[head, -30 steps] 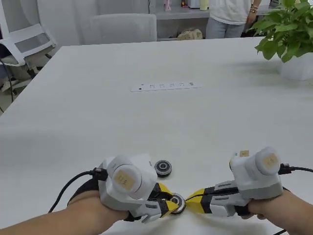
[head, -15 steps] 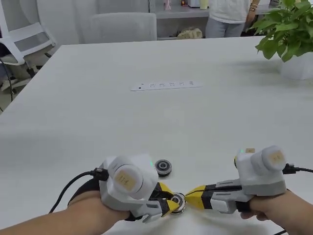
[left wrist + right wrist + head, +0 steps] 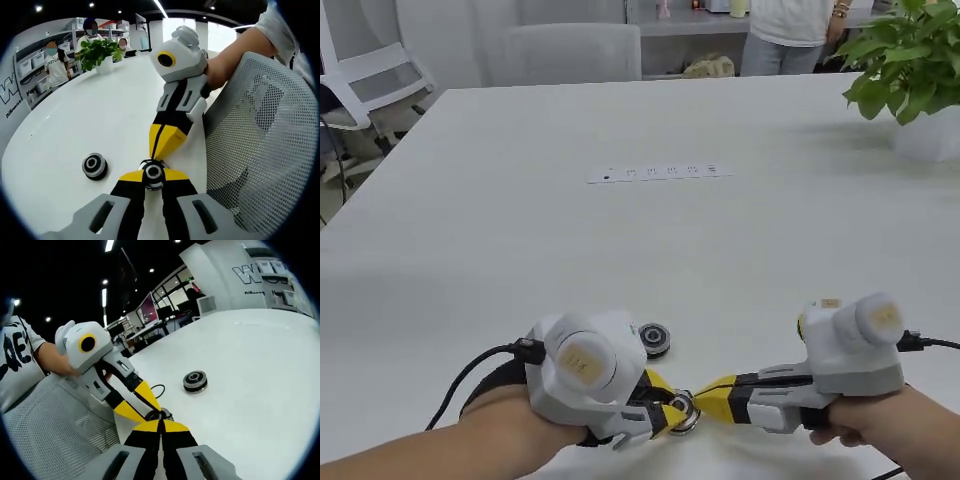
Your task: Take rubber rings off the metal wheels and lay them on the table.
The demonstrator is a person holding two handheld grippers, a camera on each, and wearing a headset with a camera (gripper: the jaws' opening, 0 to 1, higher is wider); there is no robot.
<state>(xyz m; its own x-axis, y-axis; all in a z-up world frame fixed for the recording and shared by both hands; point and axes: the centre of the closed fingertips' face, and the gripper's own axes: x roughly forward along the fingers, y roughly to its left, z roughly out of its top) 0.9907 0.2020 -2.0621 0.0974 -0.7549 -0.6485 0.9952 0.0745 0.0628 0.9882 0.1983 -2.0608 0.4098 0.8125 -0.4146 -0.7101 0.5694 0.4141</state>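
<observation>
A small metal wheel (image 3: 682, 408) with a black rubber ring is clamped between the yellow jaws of my left gripper (image 3: 672, 412), just above the table's near edge. The left gripper view has that wheel (image 3: 153, 172) at its jaw tips. From the right, my right gripper (image 3: 705, 405) has its jaws shut, and its tips (image 3: 161, 151) touch the wheel's rim. Whether they pinch the ring I cannot tell. In the right gripper view the wheel (image 3: 159, 415) lies just past my right gripper (image 3: 161, 422). A second ringed wheel (image 3: 654, 339) lies flat on the table (image 3: 620, 250).
A flush socket strip (image 3: 658, 175) sits mid-table. A potted plant (image 3: 910, 60) stands at the far right corner. Chairs (image 3: 570, 55) and a person (image 3: 790, 30) are beyond the far edge. A mesh chair back (image 3: 255, 135) is close behind the grippers.
The right gripper drew back slightly to the right, then came in again to the wheel's rim. The left gripper stayed shut on the wheel and rose a little.
</observation>
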